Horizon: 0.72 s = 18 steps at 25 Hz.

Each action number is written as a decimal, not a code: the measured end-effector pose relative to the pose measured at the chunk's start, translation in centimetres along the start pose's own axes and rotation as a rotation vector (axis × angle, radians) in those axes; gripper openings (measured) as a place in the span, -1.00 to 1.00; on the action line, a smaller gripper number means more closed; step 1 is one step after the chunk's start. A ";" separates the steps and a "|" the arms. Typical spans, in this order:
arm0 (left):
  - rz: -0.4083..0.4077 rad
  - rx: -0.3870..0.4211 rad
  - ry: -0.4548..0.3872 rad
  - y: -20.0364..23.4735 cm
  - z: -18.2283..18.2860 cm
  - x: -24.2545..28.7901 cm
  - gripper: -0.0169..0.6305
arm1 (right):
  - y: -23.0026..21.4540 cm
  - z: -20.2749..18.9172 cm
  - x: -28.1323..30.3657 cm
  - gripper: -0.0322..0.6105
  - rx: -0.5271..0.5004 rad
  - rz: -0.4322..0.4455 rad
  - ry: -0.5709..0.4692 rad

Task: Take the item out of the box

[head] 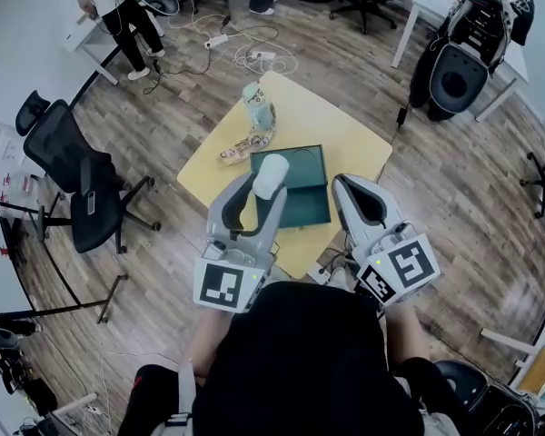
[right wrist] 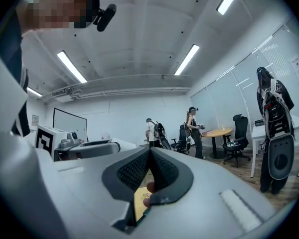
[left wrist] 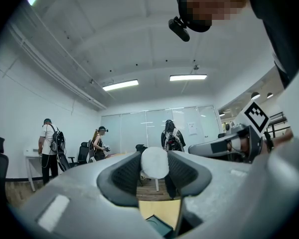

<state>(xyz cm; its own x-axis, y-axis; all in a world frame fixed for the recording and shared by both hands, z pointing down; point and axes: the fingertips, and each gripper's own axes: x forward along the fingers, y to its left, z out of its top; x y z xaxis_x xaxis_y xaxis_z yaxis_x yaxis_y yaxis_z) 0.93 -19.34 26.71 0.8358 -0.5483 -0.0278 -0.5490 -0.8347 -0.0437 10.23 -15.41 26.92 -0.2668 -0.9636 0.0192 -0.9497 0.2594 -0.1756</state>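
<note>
Head view shows the left gripper grasping the white item, which sits over the left edge of the green box and looks clear of its floor. Left gripper view backs it up: both pads press the sides of that rounded white item. To the right of the box, the right gripper has its jaws clenched together with nothing between them. By the look of it the item is light, matte and slightly soft, so it's unlikely to slip. The sensible grip is a gentle one on its mid-body, squeezing across the round sides.
</note>
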 end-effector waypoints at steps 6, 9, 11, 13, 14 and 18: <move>-0.002 0.033 -0.046 0.0 1.6 -0.4 -0.41 | 0.7 0.9 -0.1 -0.89 -0.020 0.008 -0.015; -0.003 0.037 -0.056 0.0 2.1 -0.3 -0.41 | 0.9 1.3 -0.2 -0.89 -0.023 0.008 -0.026; -0.005 0.039 -0.058 -0.1 2.2 -0.3 -0.41 | 1.0 1.3 -0.2 -0.89 -0.024 0.016 -0.029; -0.011 0.046 -0.063 -0.4 2.4 -0.3 -0.41 | 1.1 1.4 -0.4 -0.89 -0.024 0.022 -0.031; -0.015 0.048 -0.067 -0.5 2.5 -0.3 -0.41 | 1.2 1.4 -0.5 -0.89 -0.023 0.024 -0.031; -0.024 0.039 -0.070 -1.0 2.6 -0.4 -0.41 | 1.6 1.5 -0.7 -0.89 -0.035 0.031 -0.025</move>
<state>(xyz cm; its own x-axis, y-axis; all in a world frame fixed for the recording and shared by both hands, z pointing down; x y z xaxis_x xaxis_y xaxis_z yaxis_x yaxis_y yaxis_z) 1.17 -18.17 24.16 0.8473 -0.5222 -0.0965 -0.5297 -0.8440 -0.0838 9.13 -14.42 25.19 -0.2924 -0.9562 -0.0105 -0.9462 0.2909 -0.1413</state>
